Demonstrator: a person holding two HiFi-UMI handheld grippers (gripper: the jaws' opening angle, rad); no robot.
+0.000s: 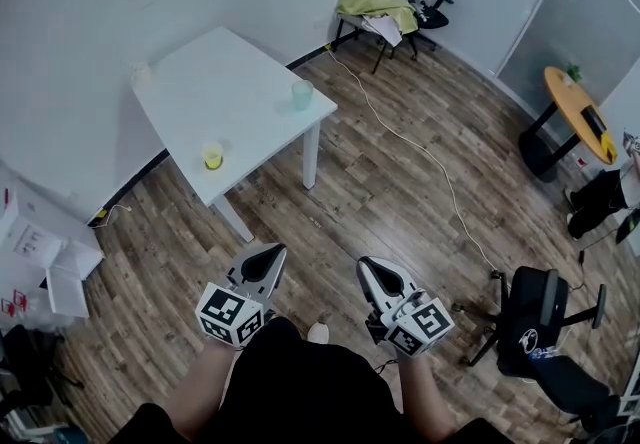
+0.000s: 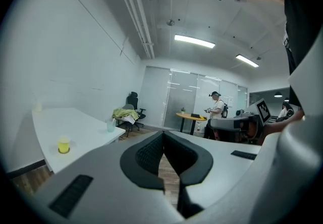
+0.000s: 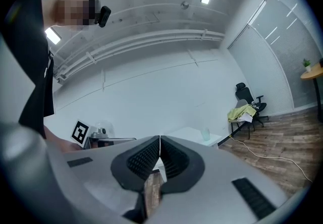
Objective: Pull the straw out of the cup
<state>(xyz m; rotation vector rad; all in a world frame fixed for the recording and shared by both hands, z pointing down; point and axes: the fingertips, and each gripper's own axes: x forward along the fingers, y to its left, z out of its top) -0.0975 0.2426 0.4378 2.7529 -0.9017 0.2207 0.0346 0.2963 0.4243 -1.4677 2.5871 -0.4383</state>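
Head view: the task is not yet engaged. The left claw [image 1: 268, 252] and the right claw [image 1: 368, 265] are held low in front of the person, over the wooden floor and well apart from the white counter [image 1: 230, 72]. A yellow cup [image 1: 212, 156] stands near the counter corner closest to the person, and a pale green cup [image 1: 302, 94] stands near the corner toward the chairs. No straw can be resolved at this range, so which cup carries it is uncertain. Left gripper view: the left claw [image 2: 162, 137] is clenched, tips meeting, with nothing between them. The yellow cup [image 2: 63, 145] and the pale green cup [image 2: 110, 126] lie off to the left of its line on the counter [image 2: 75, 119]. Right gripper view: the right claw [image 3: 160, 140] is likewise clenched on nothing, with the pale green cup [image 3: 206, 134] beyond it on the counter [image 3: 186, 131]. Procedure: walk up to the counter edge and identify the straw. Release both claws. Steady the cup wall with one, pinch the straw above the rim with the other, and draw straight up so the cup does not tip.
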